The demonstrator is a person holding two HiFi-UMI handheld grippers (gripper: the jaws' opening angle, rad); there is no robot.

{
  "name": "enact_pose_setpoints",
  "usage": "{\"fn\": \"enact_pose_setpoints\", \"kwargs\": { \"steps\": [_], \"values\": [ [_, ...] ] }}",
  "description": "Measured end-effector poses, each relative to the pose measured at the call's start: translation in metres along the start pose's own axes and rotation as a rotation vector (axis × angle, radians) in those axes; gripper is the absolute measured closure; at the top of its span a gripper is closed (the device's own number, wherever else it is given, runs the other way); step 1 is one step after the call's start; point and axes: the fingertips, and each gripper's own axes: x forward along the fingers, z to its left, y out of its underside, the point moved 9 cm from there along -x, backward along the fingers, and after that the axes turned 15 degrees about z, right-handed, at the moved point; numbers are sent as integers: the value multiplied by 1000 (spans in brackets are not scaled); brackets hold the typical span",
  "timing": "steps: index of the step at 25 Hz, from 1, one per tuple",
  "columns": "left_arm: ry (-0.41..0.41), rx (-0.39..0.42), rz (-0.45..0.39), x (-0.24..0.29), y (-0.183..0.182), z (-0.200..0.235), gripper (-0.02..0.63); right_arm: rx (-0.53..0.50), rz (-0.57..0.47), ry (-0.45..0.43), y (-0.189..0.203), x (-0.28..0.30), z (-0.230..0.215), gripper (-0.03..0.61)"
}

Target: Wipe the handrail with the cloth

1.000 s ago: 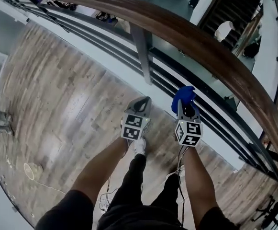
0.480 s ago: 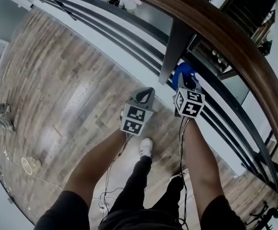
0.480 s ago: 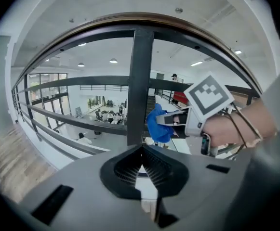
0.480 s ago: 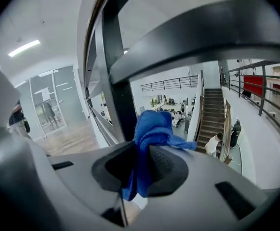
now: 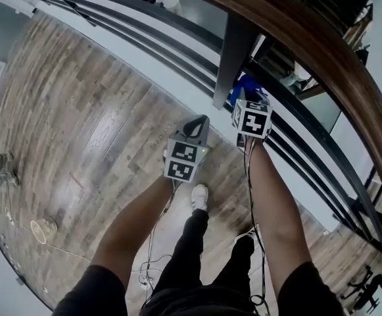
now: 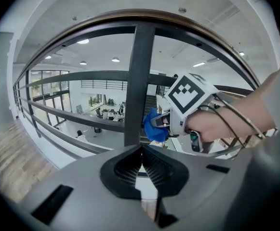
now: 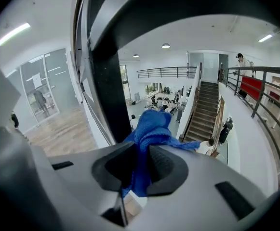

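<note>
Bunched blue cloth (image 7: 152, 125) (in right tongs (image 7: 140, 149))

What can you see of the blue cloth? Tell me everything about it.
The blue cloth is soft, crumpled fabric bunched into folds. The right gripper has its jaws shut on it; a wad sticks out past the tips and a tail hangs below. It sits beside a dark railing post, below the wooden handrail, not touching it.
</note>
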Motion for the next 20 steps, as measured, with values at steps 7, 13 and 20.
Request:
{"fn": "enact_pose_setpoints", "kwargs": {
  "steps": [7,13,20],
  "values": [
    [50,47,4,10,-5,-50,607,31,4,50,36,-29,-44,509],
    [125,70,22,24,-8,-107,607,123,4,90,84,-63,-98,509],
    [192,108,51,33,-20,-177,607,158,2,125,133,-107,-156,509]
  ]
}}
